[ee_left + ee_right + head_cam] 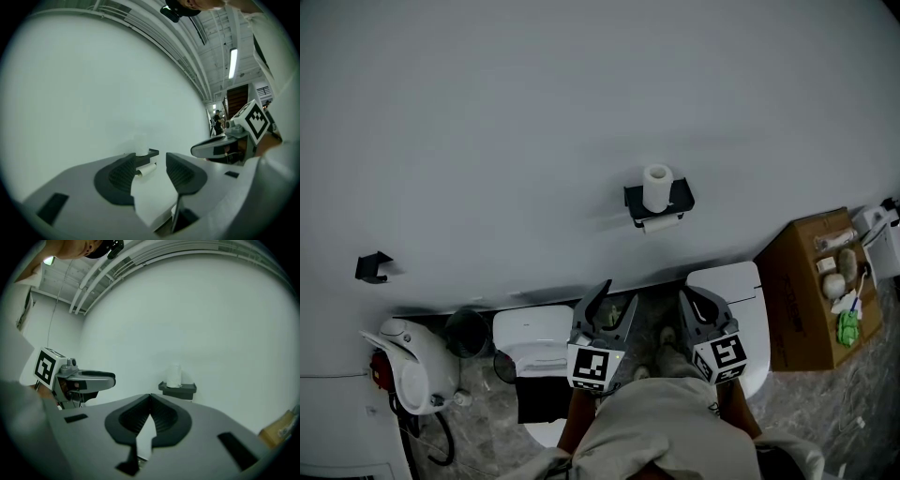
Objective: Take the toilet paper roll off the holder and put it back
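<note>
A white toilet paper roll stands upright on top of a black wall holder. A second roll hangs under the holder. Both grippers are held side by side well short of the wall, pointing at it. My left gripper has its jaws apart with nothing between them. In the left gripper view the roll and holder show through the gap. My right gripper has its pads touching at the tips. The roll and holder lie just above them.
A white toilet stands below the holder, and a cardboard box holding small items is to its right. A white bin, a black bucket and a white appliance stand to the left. A black hook is on the wall.
</note>
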Tool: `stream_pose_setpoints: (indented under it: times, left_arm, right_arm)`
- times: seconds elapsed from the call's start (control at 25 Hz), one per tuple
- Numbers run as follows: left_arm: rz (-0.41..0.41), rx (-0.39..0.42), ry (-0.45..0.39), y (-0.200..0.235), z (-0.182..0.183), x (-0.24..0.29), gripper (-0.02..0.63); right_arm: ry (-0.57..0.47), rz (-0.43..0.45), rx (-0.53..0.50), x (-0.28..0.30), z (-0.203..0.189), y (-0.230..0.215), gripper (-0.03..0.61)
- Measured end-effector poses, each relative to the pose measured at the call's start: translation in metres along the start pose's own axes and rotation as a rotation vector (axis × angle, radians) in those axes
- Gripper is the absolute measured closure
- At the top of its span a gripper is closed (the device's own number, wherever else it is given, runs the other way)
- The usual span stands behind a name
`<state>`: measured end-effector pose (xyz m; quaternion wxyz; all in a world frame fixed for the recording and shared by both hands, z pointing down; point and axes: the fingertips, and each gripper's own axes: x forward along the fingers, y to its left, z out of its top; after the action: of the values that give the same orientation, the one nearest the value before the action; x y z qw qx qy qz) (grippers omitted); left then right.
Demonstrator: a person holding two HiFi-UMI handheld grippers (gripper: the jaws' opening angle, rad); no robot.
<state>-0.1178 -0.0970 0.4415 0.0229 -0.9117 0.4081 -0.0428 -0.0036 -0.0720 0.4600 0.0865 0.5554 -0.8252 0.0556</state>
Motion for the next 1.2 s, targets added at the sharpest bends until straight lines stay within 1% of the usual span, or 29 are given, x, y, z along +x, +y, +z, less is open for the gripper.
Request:
stream_pose_setpoints:
  times: [0.28, 0.52, 0.8, 1.2]
  left_arm:
    - [0.023, 0.006, 0.002, 0.010, 0.002, 0.021, 0.403]
    - [0.039, 0.010, 0.015, 0.014, 0.002, 0.053, 0.403]
    - [0.075, 0.018, 0.021, 0.022, 0.004, 0.090, 0.403]
    - [0.124, 0.028, 0.067, 0.029, 0.004, 0.121, 0.403]
  right_arm:
    - [-0.010, 0.019, 0.003, 0.019, 0.005, -0.017, 0.581]
    - [-0.007, 0.041, 0.014, 0.039, 0.005, -0.043, 0.581]
    - [-0.003, 0.082, 0.012, 0.067, 0.010, -0.076, 0.581]
    - [-0.016, 0.156, 0.026, 0.099, 0.016, -0.102, 0.581]
